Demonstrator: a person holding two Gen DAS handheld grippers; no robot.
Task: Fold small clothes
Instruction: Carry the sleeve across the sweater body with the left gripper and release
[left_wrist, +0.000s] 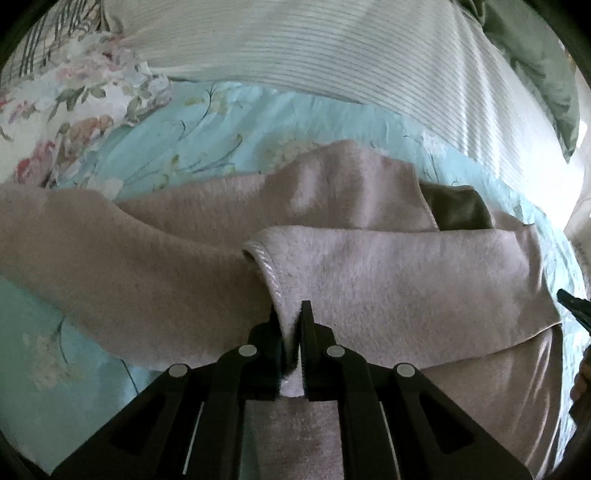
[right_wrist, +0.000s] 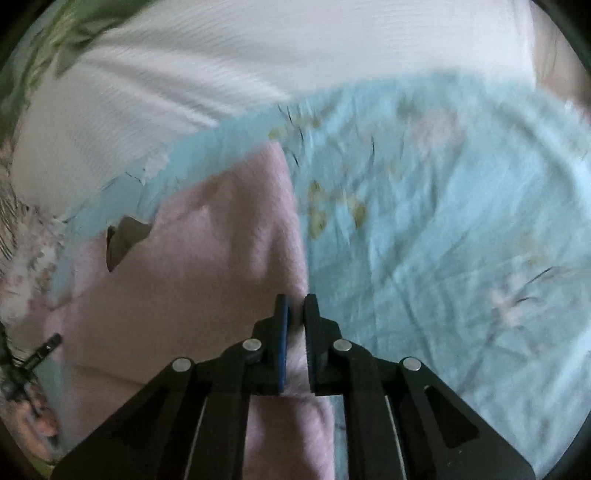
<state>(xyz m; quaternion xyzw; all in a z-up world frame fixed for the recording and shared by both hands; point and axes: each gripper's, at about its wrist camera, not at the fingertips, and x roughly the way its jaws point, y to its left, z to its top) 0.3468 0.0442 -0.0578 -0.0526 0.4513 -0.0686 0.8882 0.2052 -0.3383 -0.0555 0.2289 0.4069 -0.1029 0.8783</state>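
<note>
While pink fleece garment (left_wrist: 388, 280) lies on light blue floral sheet (left_wrist: 207, 133), I see my left gripper (left_wrist: 291, 325) nearly closed, pinching its shiny hem. Right gripper (right_wrist: 295, 325) also clamps pink fabric edge, fingers almost together. Right view blurred, so grip maybe only partial. White ribbed blanket (left_wrist: 332, 51) behind.

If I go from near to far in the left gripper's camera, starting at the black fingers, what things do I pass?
left gripper pinching the pink garment → dark olive cloth peeking out behind it → light blue flowered bedsheet → white ribbed blanket
</note>
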